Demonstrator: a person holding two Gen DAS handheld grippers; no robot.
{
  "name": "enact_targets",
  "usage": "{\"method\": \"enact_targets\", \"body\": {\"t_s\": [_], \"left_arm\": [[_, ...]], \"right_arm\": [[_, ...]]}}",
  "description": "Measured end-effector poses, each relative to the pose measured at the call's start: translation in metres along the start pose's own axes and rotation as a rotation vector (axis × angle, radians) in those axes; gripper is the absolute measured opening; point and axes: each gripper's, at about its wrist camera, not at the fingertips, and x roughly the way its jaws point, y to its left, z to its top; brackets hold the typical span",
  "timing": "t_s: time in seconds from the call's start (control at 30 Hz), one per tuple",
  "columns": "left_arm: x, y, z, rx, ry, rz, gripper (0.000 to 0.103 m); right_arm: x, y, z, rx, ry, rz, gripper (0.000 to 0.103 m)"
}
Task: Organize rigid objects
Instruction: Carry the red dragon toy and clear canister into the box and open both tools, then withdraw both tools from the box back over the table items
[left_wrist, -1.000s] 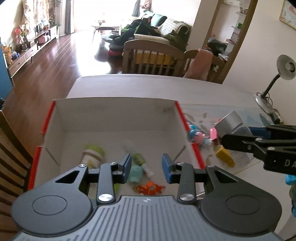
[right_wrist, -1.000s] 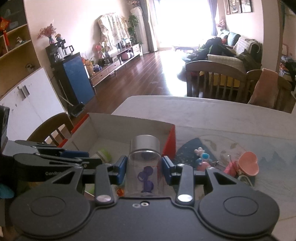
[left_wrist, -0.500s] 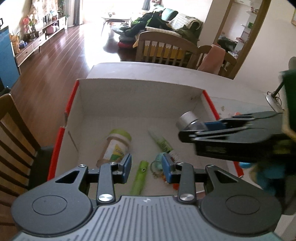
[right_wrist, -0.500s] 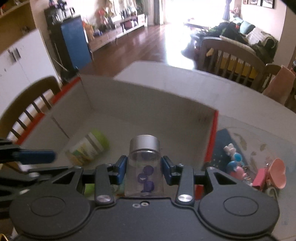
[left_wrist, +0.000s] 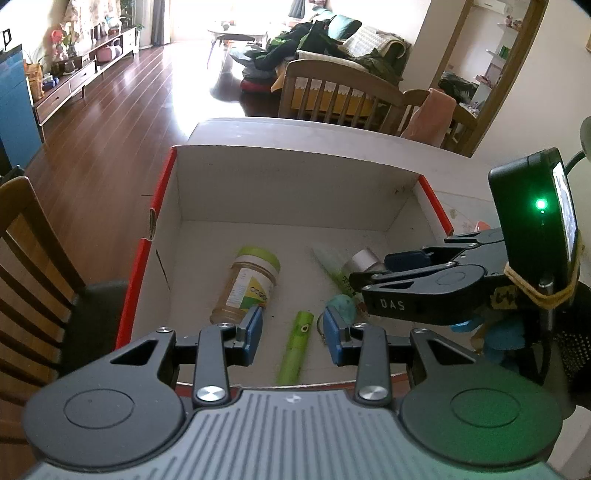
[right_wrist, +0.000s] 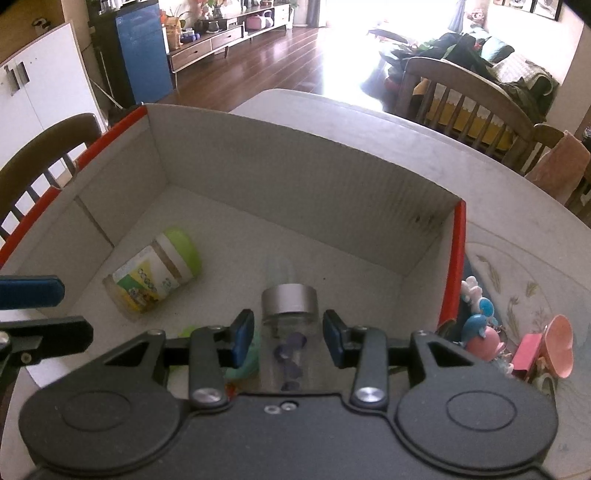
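A white cardboard box (left_wrist: 280, 192) with red edges holds a green-lidded plastic jar (left_wrist: 247, 288), a green tube (left_wrist: 295, 347), a thin green pen (left_wrist: 330, 267) and a teal toy (left_wrist: 341, 304). My left gripper (left_wrist: 291, 334) hangs open over the box's near edge, above the tube, with nothing between its pads. My right gripper (right_wrist: 289, 338) is low inside the box. A small glass jar with a silver lid (right_wrist: 290, 301) lies between its pads, and a thin gap shows on each side. From the left wrist, the right gripper (left_wrist: 373, 267) reaches in from the right, the silver lid (left_wrist: 364, 258) at its tips.
Small pink and blue toys (right_wrist: 480, 332) and a pink cup (right_wrist: 557, 347) lie on the table right of the box. A wooden chair (left_wrist: 22, 266) stands at the box's left. The left gripper's finger (right_wrist: 29, 293) shows at the right wrist view's left edge.
The right gripper came over the box's right wall and sank inside with the glass jar. The jar now looks smaller and lower between the pads. The left gripper edged down over the box.
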Motion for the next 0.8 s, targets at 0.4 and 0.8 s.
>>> {"method": "enact_targets", "body": {"t_s": [0.4,0.8], "left_arm": [[-0.006,-0.005,0.002,0.015,-0.005,0.005,0.036],[-0.029,-0.028,0.006,0.077,-0.055,0.028,0.038]], "right_arm": [[-0.067,-0.005,-0.012,0.024,-0.119,0.142,0.05],[-0.115,-0.028,-0.025,0.109,-0.219,0.223,0.052]]}}
